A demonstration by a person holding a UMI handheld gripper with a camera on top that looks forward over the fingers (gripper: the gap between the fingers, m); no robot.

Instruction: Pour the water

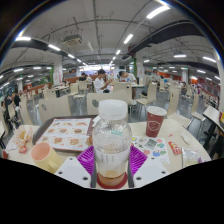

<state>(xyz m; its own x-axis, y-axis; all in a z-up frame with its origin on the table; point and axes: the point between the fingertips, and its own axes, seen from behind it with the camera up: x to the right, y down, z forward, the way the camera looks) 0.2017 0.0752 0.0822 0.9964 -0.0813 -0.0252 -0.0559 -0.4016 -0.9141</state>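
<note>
- The jaws (112,165) are closed on a clear bottle (111,140); a purple pad shows at each side of it, pressed to its wall.
- The bottle stands upright between the fingers, with a white cap (111,107) on top and a reddish band at its base.
- A red paper cup (155,121) stands on the worktop (190,150) beyond the bottle, apart from it.
- On the bottle's other side sits a pale peach cup (43,154), near the worktop's front edge.
- A tray (68,134) with a printed food sheet lies behind the peach cup.
- Small cards (151,146) lie flat between the bottle and the red cup.
- Beyond the worktop spreads a canteen hall with tables, chairs and ceiling strip lights.
</note>
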